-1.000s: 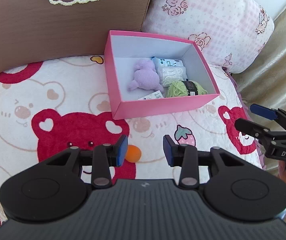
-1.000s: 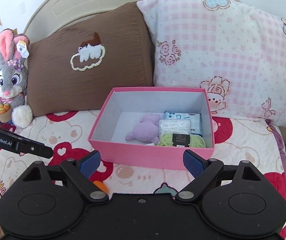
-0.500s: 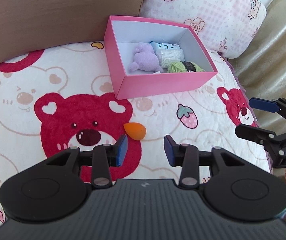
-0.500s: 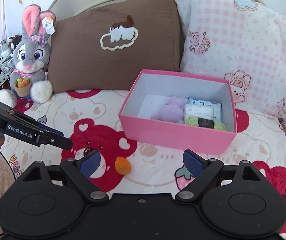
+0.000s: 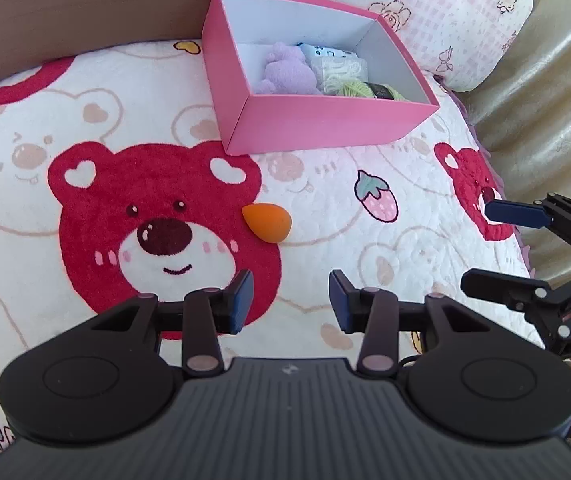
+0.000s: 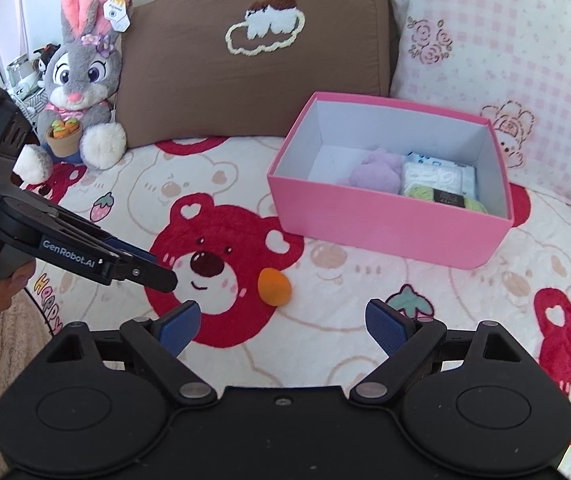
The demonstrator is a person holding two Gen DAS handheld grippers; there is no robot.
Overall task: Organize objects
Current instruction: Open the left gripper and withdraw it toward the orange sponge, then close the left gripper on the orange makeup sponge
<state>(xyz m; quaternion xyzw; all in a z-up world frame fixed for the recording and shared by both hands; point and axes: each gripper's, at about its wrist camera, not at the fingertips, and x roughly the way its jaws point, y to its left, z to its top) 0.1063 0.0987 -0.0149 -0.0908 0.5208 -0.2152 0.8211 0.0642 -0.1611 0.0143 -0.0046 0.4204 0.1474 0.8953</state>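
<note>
Your left gripper (image 5: 291,298) has its jaws released with nothing between them, and the orange teardrop sponge (image 5: 267,223) sits on the bear-print blanket (image 5: 365,256) just ahead of the gap, a bit toward the left finger — not touching either pad. Your right gripper (image 6: 281,326) is spread wide too, empty, with the same sponge (image 6: 273,287) lying just beyond the opening, roughly centred. The pink box (image 6: 389,216) is farther out past both sets of jaws, off to the right, already holding a purple plush (image 6: 377,170), a white packet (image 6: 431,176) and green yarn (image 6: 443,196). A bunny plush (image 6: 81,80) leans on the brown pillow (image 6: 253,64) — far left.
</note>
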